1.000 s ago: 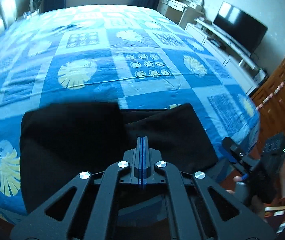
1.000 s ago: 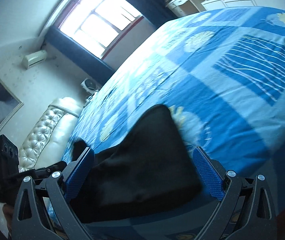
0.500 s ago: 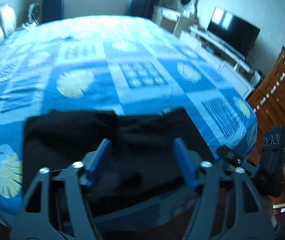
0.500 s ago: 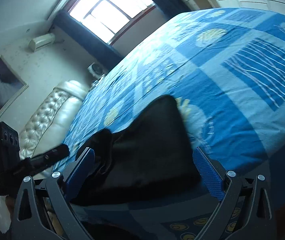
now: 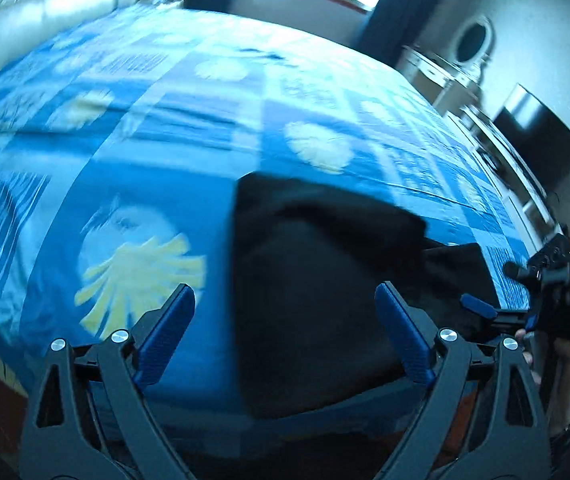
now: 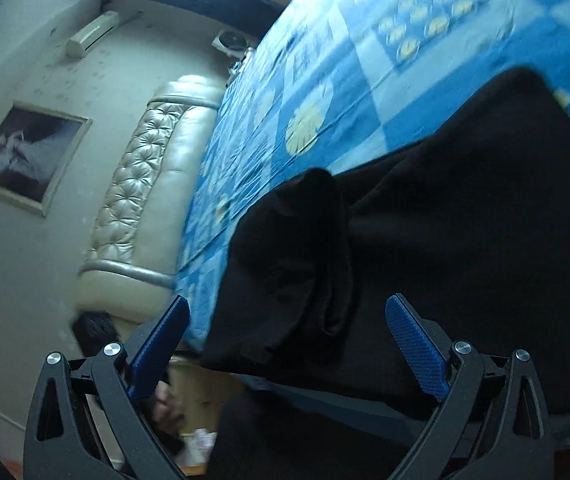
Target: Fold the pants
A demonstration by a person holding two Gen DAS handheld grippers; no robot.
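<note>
Black pants (image 5: 325, 280) lie folded near the front edge of a bed with a blue patterned cover (image 5: 165, 132). My left gripper (image 5: 285, 328) hovers over their left edge; its jaws are opening, wide apart, pads clear of the cloth. At the far right of the left wrist view the right gripper (image 5: 481, 308) shows, held by a hand. In the right wrist view the pants (image 6: 465, 240) fill the middle, with a raised fold (image 6: 325, 248). My right gripper (image 6: 285, 336) stands open before that fold, gripping nothing.
A tufted headboard (image 6: 141, 184) and a framed picture (image 6: 25, 152) are at the left wall. A television (image 5: 537, 140) and a white cabinet (image 5: 445, 76) stand to the right of the bed. The bed's front edge (image 5: 205, 412) is just below the grippers.
My left gripper went from shut to wide open and swung left, so the pants now sit right of centre. The right gripper turned left toward the headboard, staying open.
</note>
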